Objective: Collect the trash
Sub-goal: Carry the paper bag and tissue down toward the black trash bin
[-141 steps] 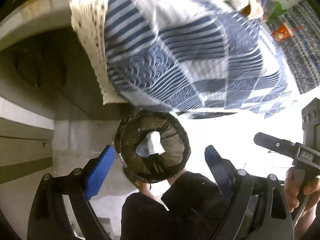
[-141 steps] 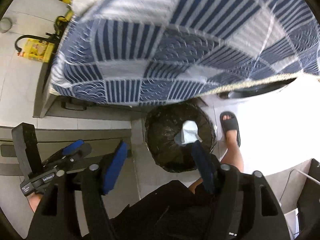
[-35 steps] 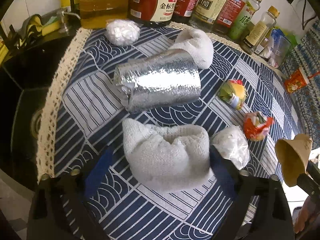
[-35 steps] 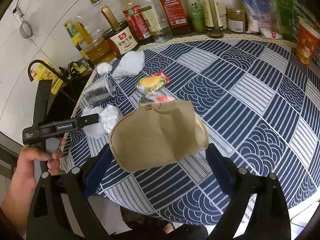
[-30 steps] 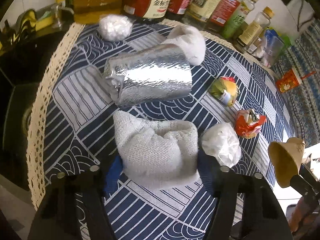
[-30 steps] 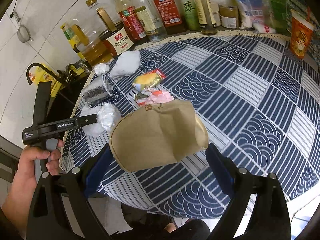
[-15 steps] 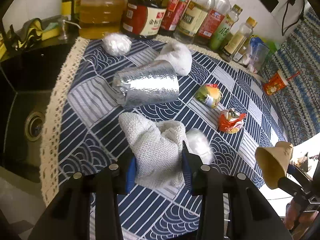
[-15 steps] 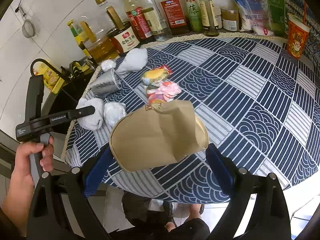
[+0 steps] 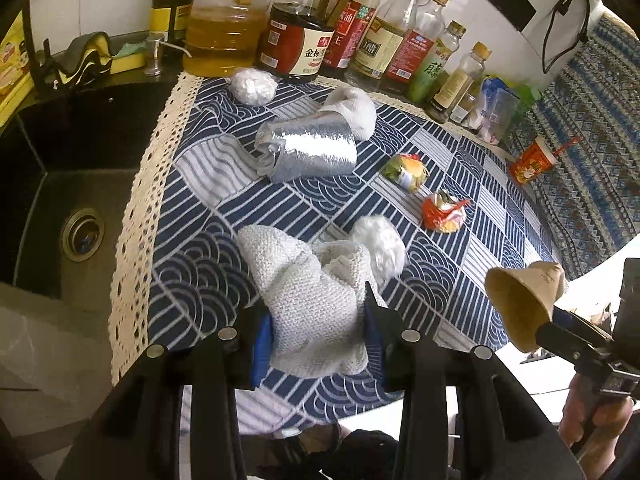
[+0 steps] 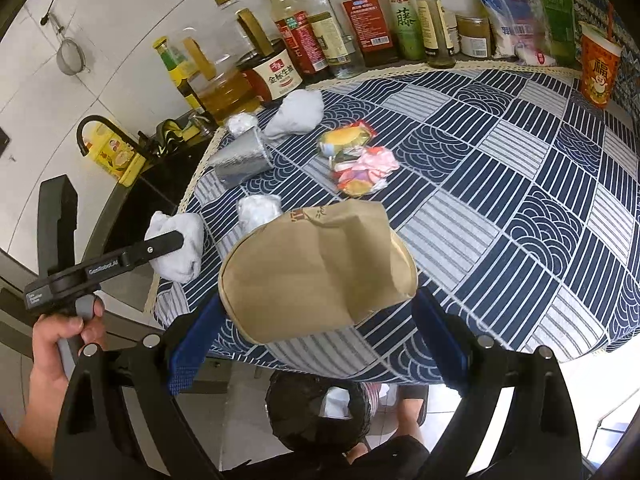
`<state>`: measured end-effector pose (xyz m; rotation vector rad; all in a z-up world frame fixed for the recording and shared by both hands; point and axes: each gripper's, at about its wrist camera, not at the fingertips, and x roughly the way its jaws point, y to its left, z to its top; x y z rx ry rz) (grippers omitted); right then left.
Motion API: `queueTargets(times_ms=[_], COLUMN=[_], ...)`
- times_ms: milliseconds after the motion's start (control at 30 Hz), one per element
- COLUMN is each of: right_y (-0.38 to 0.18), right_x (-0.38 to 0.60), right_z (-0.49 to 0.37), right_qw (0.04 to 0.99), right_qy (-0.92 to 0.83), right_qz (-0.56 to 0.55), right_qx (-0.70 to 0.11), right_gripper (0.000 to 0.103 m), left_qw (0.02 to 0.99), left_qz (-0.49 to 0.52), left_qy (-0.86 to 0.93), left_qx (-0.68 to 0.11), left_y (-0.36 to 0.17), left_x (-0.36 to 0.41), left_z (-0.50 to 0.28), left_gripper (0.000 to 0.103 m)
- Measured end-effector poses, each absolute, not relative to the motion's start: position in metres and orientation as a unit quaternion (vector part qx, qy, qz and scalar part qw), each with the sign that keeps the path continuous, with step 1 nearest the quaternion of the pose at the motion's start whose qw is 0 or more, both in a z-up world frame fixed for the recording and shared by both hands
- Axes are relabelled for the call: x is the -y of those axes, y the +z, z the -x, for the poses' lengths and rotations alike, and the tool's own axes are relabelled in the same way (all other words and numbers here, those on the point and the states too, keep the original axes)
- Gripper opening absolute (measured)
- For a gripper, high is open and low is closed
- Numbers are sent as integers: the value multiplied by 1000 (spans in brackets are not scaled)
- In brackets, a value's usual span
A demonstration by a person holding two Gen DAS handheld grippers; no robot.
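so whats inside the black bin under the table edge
The black bin has a dark liner and one white crumpled piece inside. The brown paper cup and table edge cover its far side, so nothing else shows.

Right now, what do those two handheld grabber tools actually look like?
Each is a black plastic frame with silver round bolts and two long fingers tipped with blue textured pads. The left gripper shows white lettering along its black bar in the right wrist view, above a grey trigger under a bare hand. The right gripper looks identical. No cables or sleeves show.
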<state>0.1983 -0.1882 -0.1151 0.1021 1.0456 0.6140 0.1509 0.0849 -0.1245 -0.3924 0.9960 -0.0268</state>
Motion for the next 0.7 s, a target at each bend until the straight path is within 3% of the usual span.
queueTargets(times_ms=[700], right_y=[-122], right_x=[136], right_z=[-137], right_qw=[813], right_qy=[310], right_qz=[-34], right_qx=[-492], right_gripper=[92], left_qw=[861], left_qz=[167], left_qy=[-46], left_qx=[-477], left_y=[-126], left_x=[-87], left_z=[-73], left_gripper=[37])
